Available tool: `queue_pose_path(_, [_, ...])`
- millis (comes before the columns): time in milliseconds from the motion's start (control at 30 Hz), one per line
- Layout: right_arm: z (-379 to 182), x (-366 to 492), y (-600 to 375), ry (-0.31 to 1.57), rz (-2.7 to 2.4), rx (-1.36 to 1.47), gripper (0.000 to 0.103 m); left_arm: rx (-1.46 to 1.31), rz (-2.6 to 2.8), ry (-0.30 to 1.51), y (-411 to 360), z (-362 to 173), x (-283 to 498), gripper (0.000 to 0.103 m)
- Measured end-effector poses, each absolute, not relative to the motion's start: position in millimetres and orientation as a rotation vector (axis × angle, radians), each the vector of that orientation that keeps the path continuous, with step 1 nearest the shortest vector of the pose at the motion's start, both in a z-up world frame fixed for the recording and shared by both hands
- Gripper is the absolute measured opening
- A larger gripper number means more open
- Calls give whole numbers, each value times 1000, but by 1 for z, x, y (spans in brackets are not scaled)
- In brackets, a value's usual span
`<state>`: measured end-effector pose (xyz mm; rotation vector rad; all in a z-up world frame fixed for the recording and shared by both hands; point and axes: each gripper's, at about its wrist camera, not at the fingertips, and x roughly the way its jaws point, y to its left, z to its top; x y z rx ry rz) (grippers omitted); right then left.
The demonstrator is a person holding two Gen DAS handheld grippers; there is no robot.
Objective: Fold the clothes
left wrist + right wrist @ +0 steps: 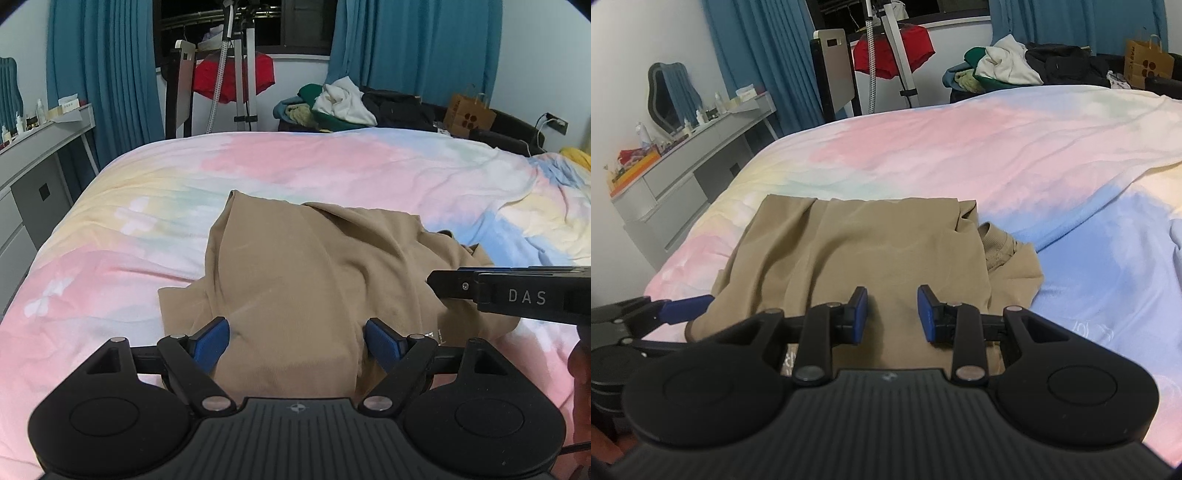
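Room: bedroom around you, with teal curtains (107, 70) on both sides of a dark window, a grey dresser (683, 177) along the left wall with bottles on top and a wavy-edged mirror (670, 98) above it.
Surface: your work lies on a bed under a pastel duvet (332, 166) in pink, blue and yellow, wrinkled toward the right.
Tan garment: the tan garment (314, 266) lies on the near part of the duvet, partly folded, a broad flat panel on top and its ribbed collar (999, 243) poking out at the right edge.
Left gripper: your left gripper (297, 338) has its blue pads wide apart, low over the near edge of the garment; cloth shows between them, but neither pad presses on it.
Right gripper: your right gripper (892, 314) has its jaws partly apart with tan cloth showing in the gap. You cannot tell from these views whether the pads touch the fabric; nothing is visibly pinched.
Grippers together: they are near each other, each showing at the edge of the other's view, the right one's fingers reaching over the garment's right side.
Far side: a heap of clothes (340, 103) in white, green and black sits past the bed, with a brown paper bag (469, 116) to its right.
Window area: a red garment (232, 79) hangs behind a metal stand (245, 74).
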<state>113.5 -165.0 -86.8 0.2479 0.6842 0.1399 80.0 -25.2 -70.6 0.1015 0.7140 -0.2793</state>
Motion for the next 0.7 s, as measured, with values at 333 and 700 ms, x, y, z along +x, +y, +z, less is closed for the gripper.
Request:
queue_pose_path(333, [-81,110,-182,681,152,381,34,-390,-340,756,27,-50,56,89])
queue_pose_path(700, [-74,105,-216,643,189,697,34,-972,-266,965,66,-120,91,78])
